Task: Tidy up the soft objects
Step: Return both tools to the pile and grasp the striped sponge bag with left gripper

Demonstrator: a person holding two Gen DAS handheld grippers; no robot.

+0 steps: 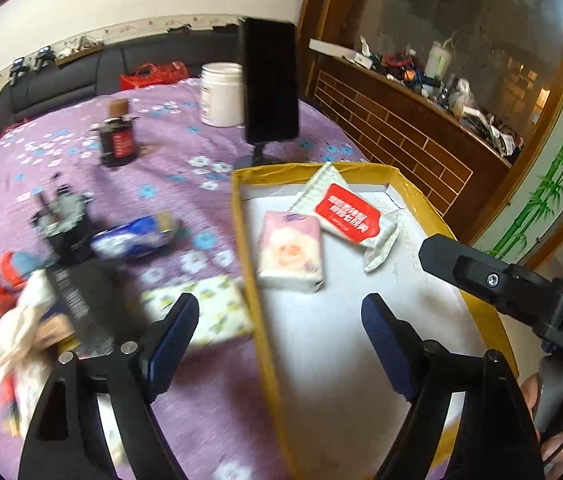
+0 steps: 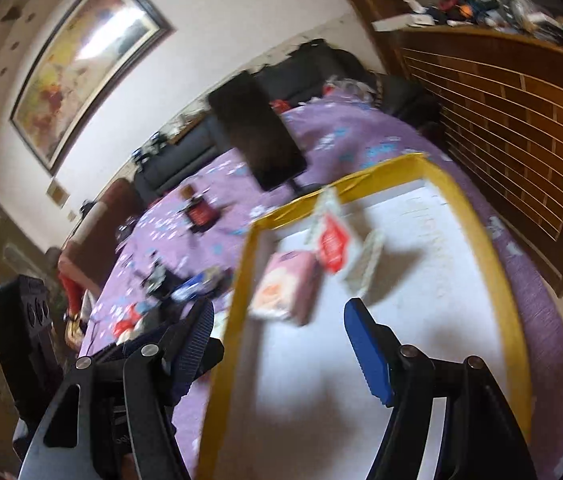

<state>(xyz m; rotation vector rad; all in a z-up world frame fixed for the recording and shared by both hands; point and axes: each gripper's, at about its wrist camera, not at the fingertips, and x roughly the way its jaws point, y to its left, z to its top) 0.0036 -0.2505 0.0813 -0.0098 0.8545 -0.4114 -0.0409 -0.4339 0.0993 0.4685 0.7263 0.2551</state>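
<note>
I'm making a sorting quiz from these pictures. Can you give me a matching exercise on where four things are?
Things:
1. pink tissue pack
2. green-patterned tissue pack
3. white jar
4. red-labelled packet

Places:
A. far side of the purple cloth
B. on the cloth, just outside the yellow-rimmed box
C. in the box, leaning over another packet
D. in the box, near its left wall

Pairs: 1-D, 2-B, 3-A, 4-C

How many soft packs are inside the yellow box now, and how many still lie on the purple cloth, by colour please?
In the yellow box:
pink tissue pack: 1
red-and-white wipes pack: 1
On the purple cloth:
blue pack: 1
yellow-patterned white pack: 1
Total: 4. The blurred pile at the left edge is left uncounted.
</note>
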